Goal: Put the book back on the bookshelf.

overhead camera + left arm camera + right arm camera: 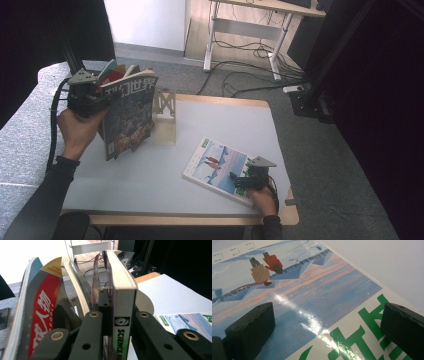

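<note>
— What has the left gripper [95, 100] got?

— Its jaws are clamped on the spine of a science-fiction magazine [129, 117], held upright over the table's [150, 170] left edge, just in front of the metal bookend rack [165, 106]. In the left gripper view the spine [122, 322] sits squeezed between the two black jaws, and other magazines [41, 312] fan out loosely beside it.

— How will it handle?

— Thick for a magazine, so I'd judge it fairly heavy for a pinch at one edge. The spine is the stiff part – a good place to hold. The glossy covers look slippery and the free pages will flop, so anything gripped away from the spine would likely bend or slide.

— And the right gripper [246, 181]?

— Its jaws stand apart, resting over the near corner of the flat magazine [217, 165] with the snowy cover, which lies on the table's right half. In the right gripper view the cover [307, 295] shines under the light – slick, thin, lying flush.

— Where to take that one?

— Probably at an edge or corner, since nothing sticks up to pinch – the spine side would carry it best without creasing
</note>
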Action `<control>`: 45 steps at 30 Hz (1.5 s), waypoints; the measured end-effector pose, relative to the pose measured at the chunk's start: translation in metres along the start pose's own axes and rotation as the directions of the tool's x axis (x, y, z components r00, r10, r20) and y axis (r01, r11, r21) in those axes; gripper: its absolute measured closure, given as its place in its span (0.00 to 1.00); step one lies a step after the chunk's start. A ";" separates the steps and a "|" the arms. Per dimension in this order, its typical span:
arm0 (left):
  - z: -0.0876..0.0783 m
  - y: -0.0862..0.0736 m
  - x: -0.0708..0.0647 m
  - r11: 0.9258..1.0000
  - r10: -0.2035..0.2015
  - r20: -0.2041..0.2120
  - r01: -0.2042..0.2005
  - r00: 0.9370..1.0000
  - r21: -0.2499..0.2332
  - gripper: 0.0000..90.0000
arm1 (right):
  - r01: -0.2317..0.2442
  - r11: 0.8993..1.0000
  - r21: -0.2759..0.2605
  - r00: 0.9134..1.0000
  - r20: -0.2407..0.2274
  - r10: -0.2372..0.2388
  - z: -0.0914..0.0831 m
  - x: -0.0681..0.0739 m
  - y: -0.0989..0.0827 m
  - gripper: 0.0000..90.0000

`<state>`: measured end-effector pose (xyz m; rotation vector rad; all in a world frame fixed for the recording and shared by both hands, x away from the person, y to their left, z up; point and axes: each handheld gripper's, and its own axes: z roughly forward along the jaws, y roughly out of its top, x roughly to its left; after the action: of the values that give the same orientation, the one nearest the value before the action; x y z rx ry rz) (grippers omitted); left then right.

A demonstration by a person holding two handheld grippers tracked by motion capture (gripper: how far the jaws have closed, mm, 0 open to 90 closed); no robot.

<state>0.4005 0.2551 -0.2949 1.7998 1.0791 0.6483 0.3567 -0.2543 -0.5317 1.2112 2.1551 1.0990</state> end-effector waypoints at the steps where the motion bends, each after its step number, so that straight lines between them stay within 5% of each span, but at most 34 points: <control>1: 0.003 0.000 0.000 1.000 0.000 -0.003 0.000 1.000 0.002 0.92 | -0.001 1.000 0.000 1.000 0.000 0.001 0.000 0.000 0.000 0.00; 14: 0.036 0.001 -0.004 0.999 0.010 -0.007 -0.010 1.000 -0.038 0.92 | -0.001 1.000 -0.001 1.000 -0.001 0.001 0.000 0.000 0.000 0.00; 20: 0.047 -0.007 -0.005 1.000 0.024 -0.004 -0.024 1.000 -0.017 0.91 | -0.001 1.000 -0.002 1.000 -0.001 0.001 0.000 0.000 0.000 0.00; 35: 0.026 -0.013 -0.007 0.991 0.086 0.002 -0.086 0.996 0.106 0.89 | -0.001 1.000 0.001 1.000 -0.003 0.001 0.000 0.000 0.000 0.00; 45: 0.016 -0.017 -0.006 0.987 0.079 0.003 -0.079 0.997 0.142 0.87 | 0.000 1.000 0.001 1.000 -0.003 0.000 0.000 0.000 0.000 0.00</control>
<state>0.4034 0.2459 -0.3176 1.9728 1.0827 0.6345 0.3565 -0.2545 -0.5318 1.2112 2.1578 1.1004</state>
